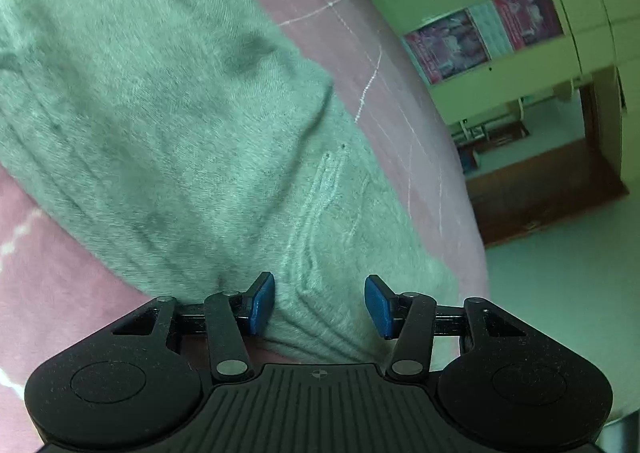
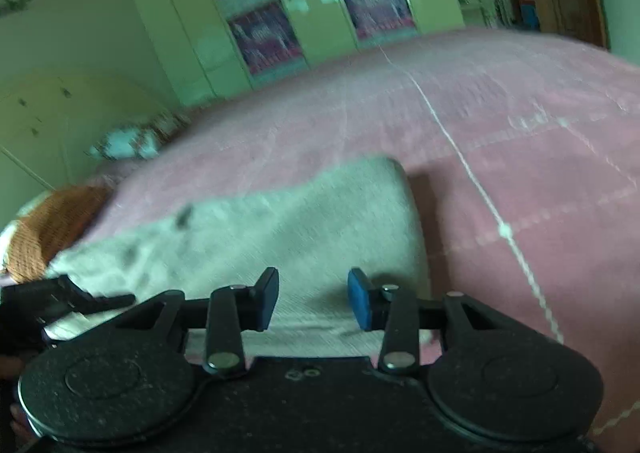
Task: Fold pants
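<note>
Where the left wrist shows pants, the right adds a pillow.

A bedroom in a home. Shown by a wide bed under a pink bedspread stitched with pale lines in a grid, with grey pants spread across it. Backed by a tall pale wardrobe whose door panels carry dark pink patterned inserts, running along the wall past the far edge of the bed. Off to one side, a brown wooden doorway opening onto a light floor. Near the head of the bed, an orange knitted cloth and a patterned pillow, blurred.
</note>
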Available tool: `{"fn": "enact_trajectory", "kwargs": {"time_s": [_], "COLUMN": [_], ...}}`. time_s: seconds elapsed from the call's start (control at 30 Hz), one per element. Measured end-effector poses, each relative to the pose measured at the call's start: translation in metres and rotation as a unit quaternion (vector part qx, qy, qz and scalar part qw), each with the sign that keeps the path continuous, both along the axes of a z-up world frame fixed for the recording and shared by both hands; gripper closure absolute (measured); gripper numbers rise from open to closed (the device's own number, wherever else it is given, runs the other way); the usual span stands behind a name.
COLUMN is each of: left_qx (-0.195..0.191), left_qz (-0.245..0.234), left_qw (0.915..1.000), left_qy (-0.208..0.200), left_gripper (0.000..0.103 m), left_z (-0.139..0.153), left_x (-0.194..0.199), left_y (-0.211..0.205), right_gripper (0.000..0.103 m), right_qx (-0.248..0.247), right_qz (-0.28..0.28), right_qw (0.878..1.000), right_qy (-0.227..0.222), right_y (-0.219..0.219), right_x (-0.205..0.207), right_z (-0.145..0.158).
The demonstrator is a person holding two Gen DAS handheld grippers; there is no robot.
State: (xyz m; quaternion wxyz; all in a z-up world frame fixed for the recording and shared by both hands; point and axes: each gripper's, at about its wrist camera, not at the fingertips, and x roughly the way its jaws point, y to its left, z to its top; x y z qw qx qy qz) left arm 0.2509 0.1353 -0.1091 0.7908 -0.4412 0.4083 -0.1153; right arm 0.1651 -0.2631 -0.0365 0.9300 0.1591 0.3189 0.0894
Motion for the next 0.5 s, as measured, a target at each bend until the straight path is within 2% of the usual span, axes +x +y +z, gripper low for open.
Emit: {"fn": "enact_trajectory", "kwargs": {"time_s": [0.03, 0.07, 0.1, 0.13, 0.17, 0.2, 0.23, 0.3, 0.33, 0.37, 0.43, 0.5], "left_qx": [-0.004, 0.011, 0.037, 0.061, 0.084, 0.116, 0.148, 0.189, 0.187, 0.178, 0.183, 0.221], "left_qz": [-0.002, -0.006, -0.005, 0.005, 0.007, 0.003, -0.003, -0.022, -0.027, -0.023, -0.011, 0.019], "left_qw": [1.0000, 0.9999, 0.9986, 0.9944, 0.9873, 0.9803, 0.9758, 0.9777, 0.9795, 0.9807, 0.9798, 0.9683], "left_qy": [0.000, -0.006, -0.037, -0.086, -0.135, -0.160, -0.161, -0.089, -0.070, -0.078, -0.080, -0.114], "left_gripper": [0.073, 0.085, 0.085, 0.085, 0.085, 0.085, 0.085, 0.084, 0.083, 0.081, 0.078, 0.078], "left_z": [0.000, 0.003, 0.011, 0.025, 0.038, 0.048, 0.049, 0.026, 0.015, 0.012, 0.023, 0.045], "left_x": [0.002, 0.001, -0.003, -0.013, -0.022, -0.030, -0.033, -0.025, -0.024, -0.028, -0.032, -0.039], "left_y": [-0.004, -0.010, -0.016, -0.021, -0.027, -0.034, -0.040, -0.044, -0.042, -0.040, -0.038, -0.038], "right_gripper": [0.076, 0.076, 0.076, 0.076, 0.076, 0.076, 0.073, 0.072, 0.073, 0.073, 0.074, 0.074], "right_qx": [0.002, 0.004, 0.007, 0.010, 0.014, 0.019, 0.019, 0.013, 0.012, 0.015, 0.008, 0.012], "right_qz": [0.000, -0.001, -0.003, -0.003, -0.003, 0.000, 0.003, 0.009, 0.012, 0.017, 0.024, 0.022], "right_qw": [1.000, 1.000, 1.000, 1.000, 1.000, 1.000, 1.000, 1.000, 1.000, 1.000, 1.000, 1.000], "right_qy": [0.004, 0.002, 0.003, 0.005, 0.004, -0.002, -0.007, -0.001, 0.007, 0.011, 0.010, -0.016], "right_y": [-0.001, -0.002, -0.003, -0.003, -0.004, -0.004, -0.004, -0.003, -0.003, -0.003, -0.004, -0.009], "right_x": [0.000, -0.001, -0.001, 0.000, -0.001, -0.003, -0.005, -0.004, -0.003, -0.001, -0.001, -0.006], "right_z": [-0.003, -0.004, -0.004, -0.003, -0.002, 0.001, 0.003, 0.000, -0.003, -0.004, 0.001, 0.012]}}
